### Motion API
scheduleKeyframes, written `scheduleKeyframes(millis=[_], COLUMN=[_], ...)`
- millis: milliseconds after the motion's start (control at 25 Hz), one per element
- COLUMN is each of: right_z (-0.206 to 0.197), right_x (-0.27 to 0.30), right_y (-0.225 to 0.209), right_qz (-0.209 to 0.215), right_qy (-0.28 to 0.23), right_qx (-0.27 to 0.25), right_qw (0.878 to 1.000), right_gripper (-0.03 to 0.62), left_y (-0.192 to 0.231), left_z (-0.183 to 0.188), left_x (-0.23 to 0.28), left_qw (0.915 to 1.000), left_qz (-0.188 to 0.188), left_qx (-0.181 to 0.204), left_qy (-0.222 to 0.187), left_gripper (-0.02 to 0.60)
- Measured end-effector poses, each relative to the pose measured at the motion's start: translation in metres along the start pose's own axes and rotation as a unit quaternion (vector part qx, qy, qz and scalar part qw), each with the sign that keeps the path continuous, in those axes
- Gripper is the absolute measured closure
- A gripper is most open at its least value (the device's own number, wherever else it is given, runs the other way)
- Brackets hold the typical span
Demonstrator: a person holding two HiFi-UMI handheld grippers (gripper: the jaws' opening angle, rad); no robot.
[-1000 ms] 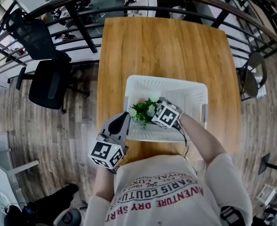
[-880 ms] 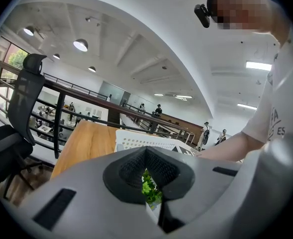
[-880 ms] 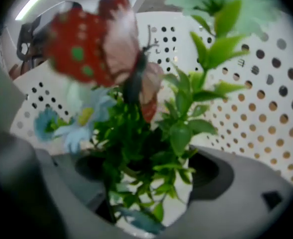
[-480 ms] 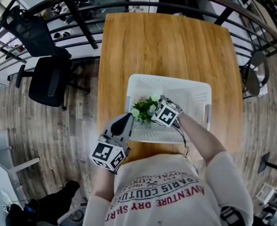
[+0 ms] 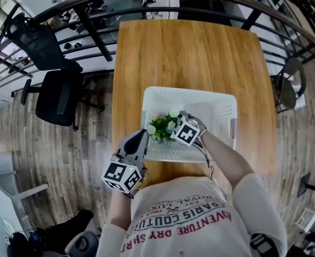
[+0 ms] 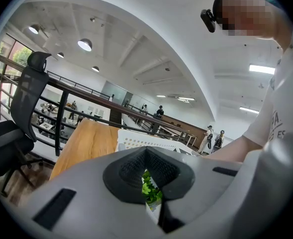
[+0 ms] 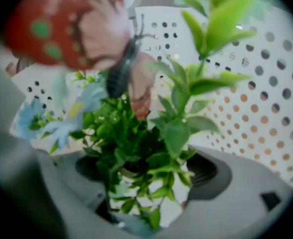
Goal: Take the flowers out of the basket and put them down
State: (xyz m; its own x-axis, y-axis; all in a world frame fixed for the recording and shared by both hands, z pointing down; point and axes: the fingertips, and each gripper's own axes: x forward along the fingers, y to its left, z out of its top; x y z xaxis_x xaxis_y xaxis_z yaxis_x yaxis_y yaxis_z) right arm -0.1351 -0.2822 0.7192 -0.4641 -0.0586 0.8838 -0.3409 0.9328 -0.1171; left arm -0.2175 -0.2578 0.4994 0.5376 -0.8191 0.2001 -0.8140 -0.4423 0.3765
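A small bunch of green artificial flowers [image 5: 161, 125] with pale blossoms stands in the near left part of the white perforated basket [image 5: 221, 111]. My right gripper [image 5: 172, 127] reaches into the basket and is shut on the bunch's base. In the right gripper view the leaves [image 7: 151, 148] fill the space between the jaws, with a red and pink butterfly ornament [image 7: 86, 29] above them. My left gripper [image 5: 140, 138] hovers just outside the basket's near left corner, shut with nothing in it. Through its narrow slit in the left gripper view [image 6: 148, 176] I see green leaves [image 6: 151, 193].
The basket rests on the near half of a long wooden table [image 5: 189, 52]. A black railing [image 5: 93, 31] runs past the table's far end and left side. Two black office chairs [image 5: 55, 95] stand to the left on the wooden floor.
My right gripper and the flowers have shifted slightly left inside the basket. The left gripper has barely moved.
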Motion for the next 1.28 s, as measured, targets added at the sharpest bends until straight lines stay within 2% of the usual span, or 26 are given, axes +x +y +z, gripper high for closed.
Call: scheduleKeyframes(millis=[280,520,640,800,1000,1280], right_z=[0.007,0.040,0.047,0.040,0.022,-0.011], right_x=[-0.032,-0.099,-0.131,-0.167,-0.217,-0.256], right_y=[0.006,0.003,0.009,0.019,0.011,-0.014], right_qz=[-0.009,-0.057,-0.076,-0.108,-0.149,-0.140], right_qy=[-0.020,-0.108,-0.129,-0.141,-0.174,-0.201], right_qx=[0.014,0.034,0.051,0.071,0.094,0.092], right_qw=[1.000,0.992,0.987,0.982,0.969,0.965], right_gripper=[0.140,0.140,0.140,0.140,0.140,0.140], left_y=[-0.003,-0.001,-0.003,-0.015,-0.049,-0.102], left_z=[0.007,0.029,0.033,0.035,0.047,0.056], left_x=[-0.012,-0.031,-0.040,-0.047,-0.041,0.007], left_qw=[0.9998,0.9988,0.9986,0.9988,0.9970,0.9934], left_qz=[0.011,0.024,0.025,0.008,-0.009,0.002], left_qx=[0.015,0.012,0.017,0.030,0.067,0.104], left_qy=[-0.003,-0.040,-0.042,-0.039,-0.036,-0.049], left_gripper=[0.566,0.566,0.566,0.566,0.566,0.566])
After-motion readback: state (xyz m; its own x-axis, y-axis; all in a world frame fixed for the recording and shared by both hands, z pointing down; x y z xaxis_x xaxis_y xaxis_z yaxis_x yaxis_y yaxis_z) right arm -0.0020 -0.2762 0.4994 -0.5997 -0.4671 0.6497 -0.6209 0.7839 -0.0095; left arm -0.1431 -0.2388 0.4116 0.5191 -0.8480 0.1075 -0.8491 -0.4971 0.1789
